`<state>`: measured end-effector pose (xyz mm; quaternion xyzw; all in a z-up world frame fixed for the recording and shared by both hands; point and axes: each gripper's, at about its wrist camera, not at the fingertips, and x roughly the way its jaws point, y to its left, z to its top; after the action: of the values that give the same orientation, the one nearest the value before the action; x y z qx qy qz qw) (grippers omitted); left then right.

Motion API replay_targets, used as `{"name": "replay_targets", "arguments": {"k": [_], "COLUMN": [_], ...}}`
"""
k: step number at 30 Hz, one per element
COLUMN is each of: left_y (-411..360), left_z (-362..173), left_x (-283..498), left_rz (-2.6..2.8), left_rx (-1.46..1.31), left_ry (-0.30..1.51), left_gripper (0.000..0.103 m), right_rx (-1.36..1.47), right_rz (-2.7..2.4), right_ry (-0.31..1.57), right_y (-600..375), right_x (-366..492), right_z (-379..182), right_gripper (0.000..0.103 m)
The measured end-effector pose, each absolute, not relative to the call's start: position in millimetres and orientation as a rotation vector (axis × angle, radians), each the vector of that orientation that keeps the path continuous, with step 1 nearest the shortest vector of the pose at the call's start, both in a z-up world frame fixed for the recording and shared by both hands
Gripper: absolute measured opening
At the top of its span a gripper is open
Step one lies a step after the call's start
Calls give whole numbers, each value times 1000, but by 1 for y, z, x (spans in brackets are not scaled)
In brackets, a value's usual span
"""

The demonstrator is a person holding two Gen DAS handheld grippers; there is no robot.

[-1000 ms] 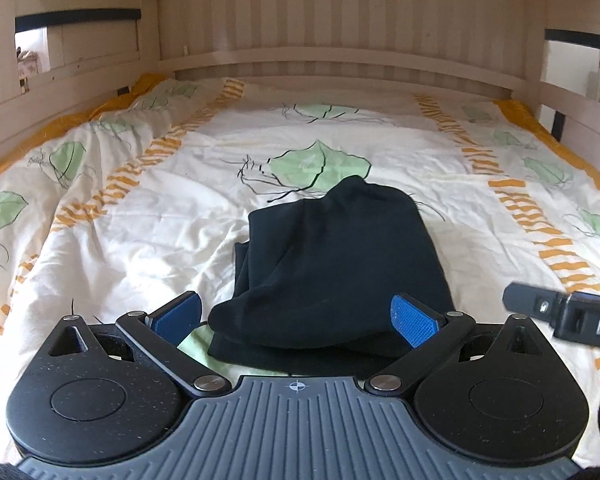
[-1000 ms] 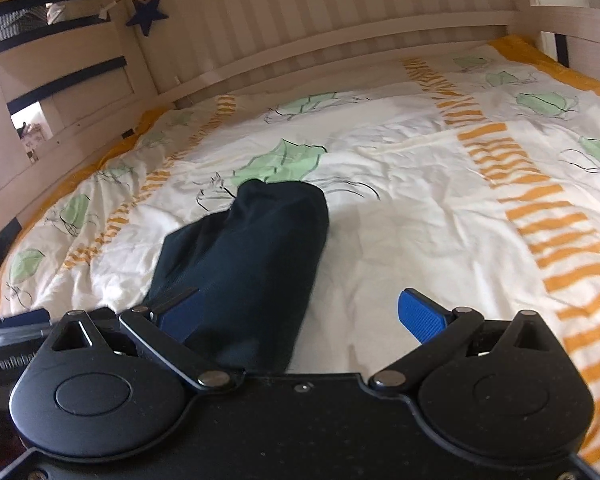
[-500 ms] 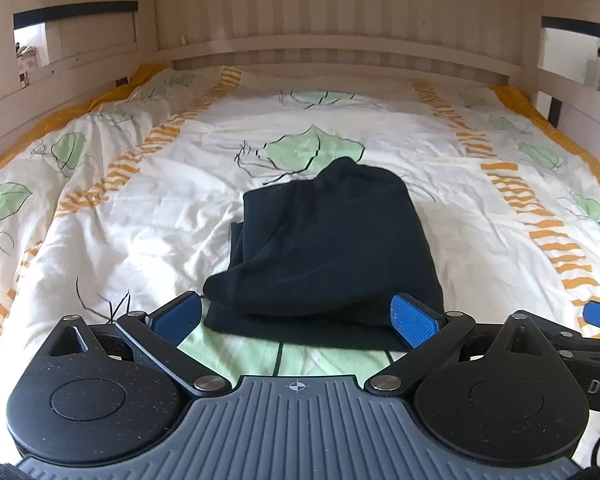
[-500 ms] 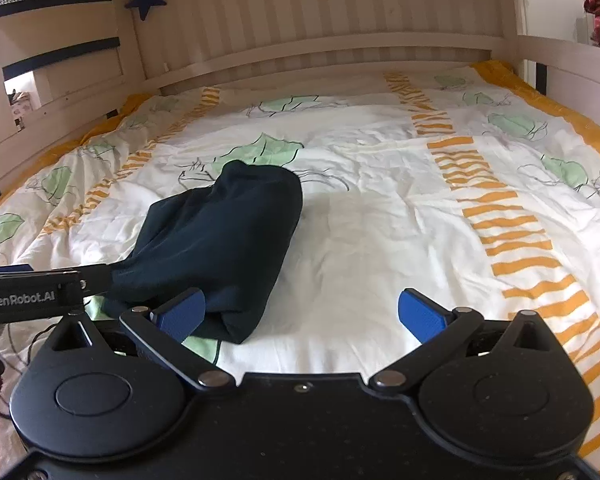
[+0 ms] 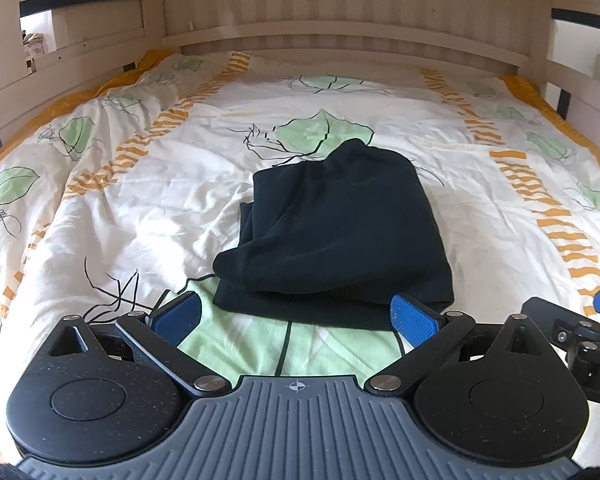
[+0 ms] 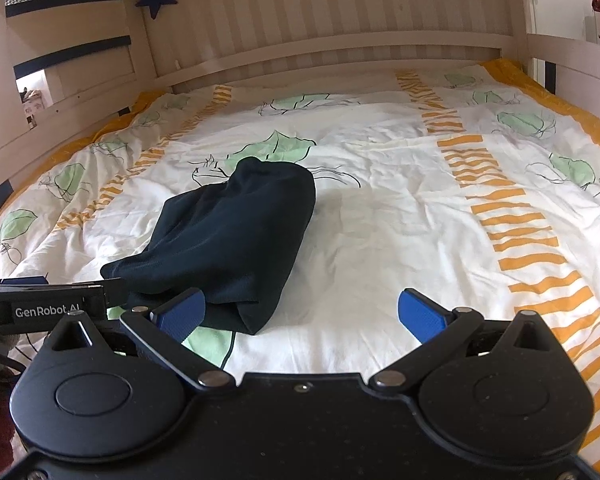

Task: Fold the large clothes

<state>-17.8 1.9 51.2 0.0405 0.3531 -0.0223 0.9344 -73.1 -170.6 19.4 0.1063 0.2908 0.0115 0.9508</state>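
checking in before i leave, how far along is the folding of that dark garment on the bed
Looks nearly done: the dark garment lies as a compact folded bundle on the leaf-print duvet. Nothing is in hand; the left gripper and right gripper both have open jaws, clear of the cloth. Left, perhaps: tidying the uneven near-left edge.

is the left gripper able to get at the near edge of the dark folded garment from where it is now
Probably yes. The left gripper is open and empty, the folded dark garment lies straight ahead on the duvet, and nothing sits between them.
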Motion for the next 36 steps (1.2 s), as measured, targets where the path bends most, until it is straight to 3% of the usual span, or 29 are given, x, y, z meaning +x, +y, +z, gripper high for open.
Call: {"name": "replay_targets", "arguments": {"k": [36], "left_y": [14], "left_z": [38], "left_x": [-15], "left_rz": [-25], "left_rx": [85], "left_ry": [803], "left_gripper": [102], "right_rx": [211], "right_rz": [39], "right_ry": [632], "right_y": [-168], "right_x": [-68], "right_z": [15], "right_gripper": [102]}}
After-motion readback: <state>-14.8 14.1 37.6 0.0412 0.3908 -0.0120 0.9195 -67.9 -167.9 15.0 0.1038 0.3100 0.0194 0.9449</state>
